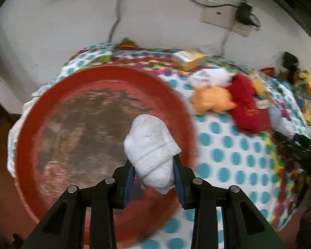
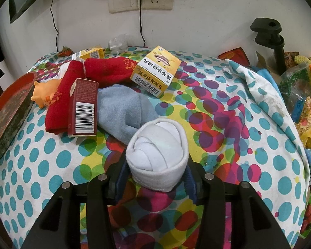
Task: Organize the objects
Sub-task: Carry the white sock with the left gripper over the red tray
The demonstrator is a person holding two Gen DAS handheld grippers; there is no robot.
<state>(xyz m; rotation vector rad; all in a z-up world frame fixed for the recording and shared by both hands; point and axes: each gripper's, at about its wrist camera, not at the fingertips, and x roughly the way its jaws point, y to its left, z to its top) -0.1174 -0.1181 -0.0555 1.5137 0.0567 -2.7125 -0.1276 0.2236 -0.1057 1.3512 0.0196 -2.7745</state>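
Note:
My left gripper [image 1: 154, 172] is shut on a rolled white sock [image 1: 150, 145] and holds it over the right side of a worn round red tray [image 1: 51, 95]. My right gripper [image 2: 155, 176] is shut on a second rolled white sock [image 2: 157, 151] above the spotted cloth. Behind it lie a light blue sock [image 2: 122, 112], a red sock [image 2: 105, 70], a dark red box [image 2: 83, 108], a yellow box [image 2: 155, 70] and an orange toy pig [image 2: 44, 93]. The tray's edge [image 2: 8, 112] shows at the left of the right wrist view.
The table is covered by a dotted cloth [image 1: 228, 149]. The red sock [image 1: 244, 105], orange pig [image 1: 211, 101], another white sock [image 1: 211, 76] and a yellow box [image 1: 188, 59] lie right of the tray. Clutter and a black clamp [image 2: 269, 39] stand at the right. Wall sockets [image 2: 141, 0] with cables are behind.

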